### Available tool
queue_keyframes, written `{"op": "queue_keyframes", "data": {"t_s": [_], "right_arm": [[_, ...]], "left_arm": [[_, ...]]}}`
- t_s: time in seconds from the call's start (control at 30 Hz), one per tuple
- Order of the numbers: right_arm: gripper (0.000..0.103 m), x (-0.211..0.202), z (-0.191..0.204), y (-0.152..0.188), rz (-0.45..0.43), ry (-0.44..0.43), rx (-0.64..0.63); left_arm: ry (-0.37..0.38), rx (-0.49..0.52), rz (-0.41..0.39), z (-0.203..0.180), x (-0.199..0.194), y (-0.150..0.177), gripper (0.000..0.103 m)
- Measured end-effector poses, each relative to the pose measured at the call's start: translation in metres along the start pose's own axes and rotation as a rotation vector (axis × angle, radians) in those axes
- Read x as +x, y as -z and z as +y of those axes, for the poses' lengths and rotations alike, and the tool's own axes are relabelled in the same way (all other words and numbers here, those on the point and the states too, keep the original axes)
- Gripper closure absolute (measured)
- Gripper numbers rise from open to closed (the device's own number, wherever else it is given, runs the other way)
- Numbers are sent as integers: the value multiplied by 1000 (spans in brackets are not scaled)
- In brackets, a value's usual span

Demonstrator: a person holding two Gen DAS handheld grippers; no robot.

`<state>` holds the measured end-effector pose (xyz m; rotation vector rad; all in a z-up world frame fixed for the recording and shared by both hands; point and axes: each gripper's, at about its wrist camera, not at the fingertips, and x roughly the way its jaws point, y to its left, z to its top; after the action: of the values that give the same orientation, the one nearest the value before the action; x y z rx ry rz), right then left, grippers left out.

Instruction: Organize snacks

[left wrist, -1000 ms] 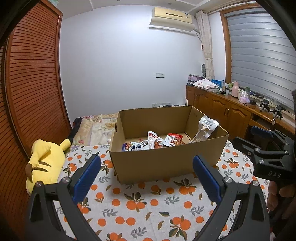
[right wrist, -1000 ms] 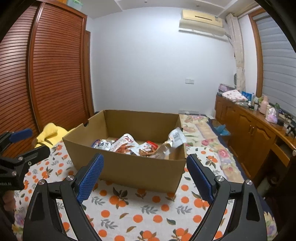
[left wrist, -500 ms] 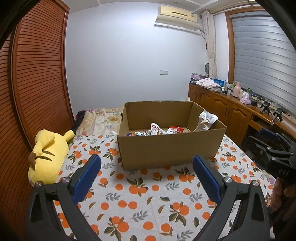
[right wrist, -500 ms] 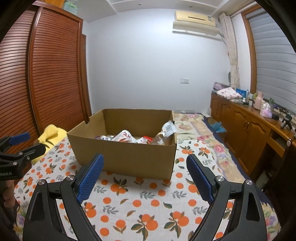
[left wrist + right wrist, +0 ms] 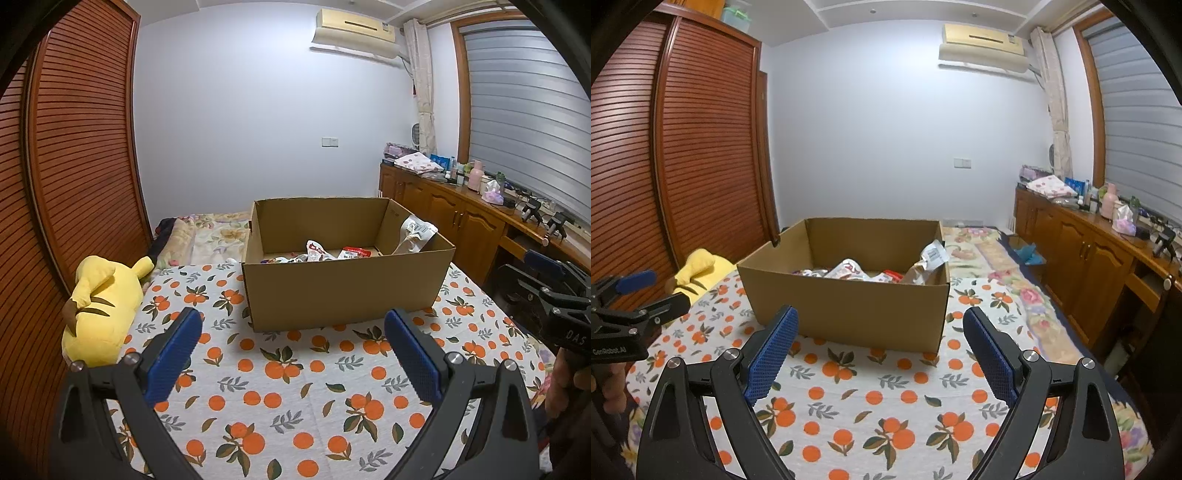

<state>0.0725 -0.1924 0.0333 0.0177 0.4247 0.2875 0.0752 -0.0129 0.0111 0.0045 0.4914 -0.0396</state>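
Left wrist view: the left gripper is held with its jaws wide apart and nothing between them, above the orange-print cloth, short of the cardboard box. The right gripper is likewise spread and empty, short of the box. The snack packets lie inside the box, a silver pouch leaned on its right wall. No packets are seen on the cloth outside the box. The stage is not settled: either sorting is due or stowing is complete. A yellow plush toy lies left of the box.
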Motion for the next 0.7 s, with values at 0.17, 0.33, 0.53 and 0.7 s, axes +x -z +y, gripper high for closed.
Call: {"op": "queue_keyframes", "data": {"t_s": [0.17,0.33,0.53,0.7], "right_arm": [[10,-1,0,1,3,0,1],[10,-1,0,1,2,-2,2],[10,-1,0,1,2,-1,1],[10,-1,-1,1,2,-1,3]], "left_arm": [[-1,1,2,2,0,0,3],[1,0,3,3,0,1,3],[2,-1,2,3,0,2,3],[3,-1,2,4,0,2,3]]}}
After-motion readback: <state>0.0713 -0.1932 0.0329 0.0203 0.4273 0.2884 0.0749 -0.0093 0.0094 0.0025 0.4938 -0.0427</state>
